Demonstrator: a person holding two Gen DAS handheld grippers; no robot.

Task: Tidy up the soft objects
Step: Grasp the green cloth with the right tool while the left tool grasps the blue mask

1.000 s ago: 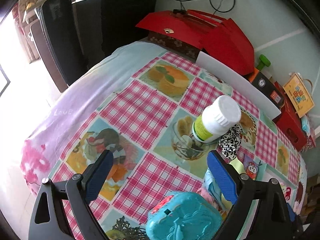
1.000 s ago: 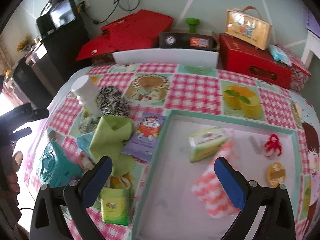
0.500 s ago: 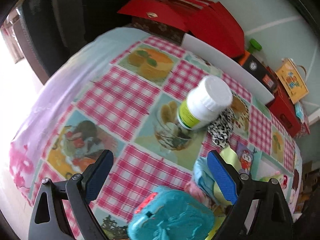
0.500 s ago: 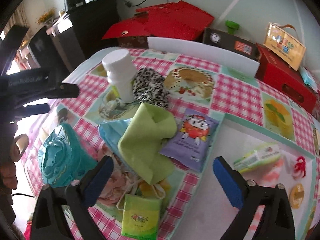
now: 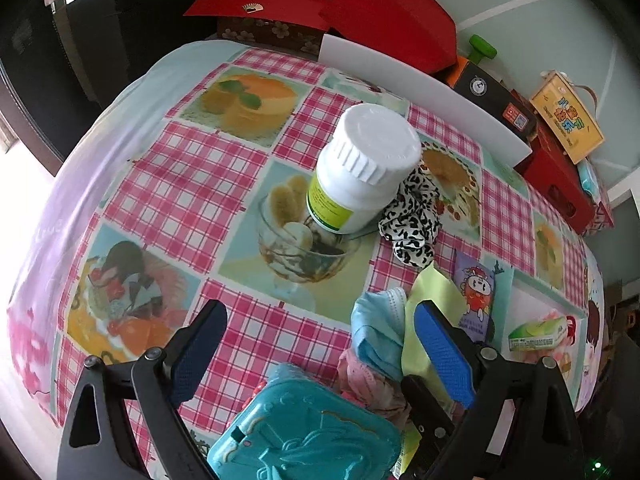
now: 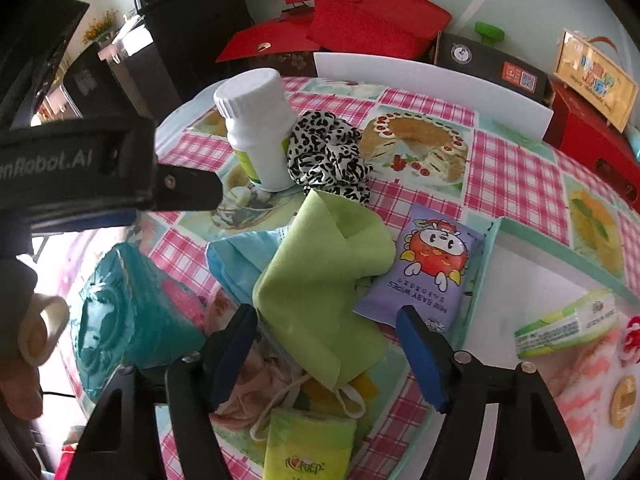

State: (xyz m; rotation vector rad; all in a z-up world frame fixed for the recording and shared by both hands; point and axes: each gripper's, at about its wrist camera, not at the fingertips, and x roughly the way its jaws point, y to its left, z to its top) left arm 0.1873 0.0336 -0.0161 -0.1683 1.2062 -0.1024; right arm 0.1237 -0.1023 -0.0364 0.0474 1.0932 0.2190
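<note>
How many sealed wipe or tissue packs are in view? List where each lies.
3. The purple baby wipes pack lies across the tray rim beside the green cloth; the green-and-white pack lies inside the tray; the yellow-green pack lies nearest the camera. Others may hide underneath.

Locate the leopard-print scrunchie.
In the right wrist view, the leopard-print scrunchie lies upper centre on the tablecloth, against the white bottle's right side, just above the green cloth.
</note>
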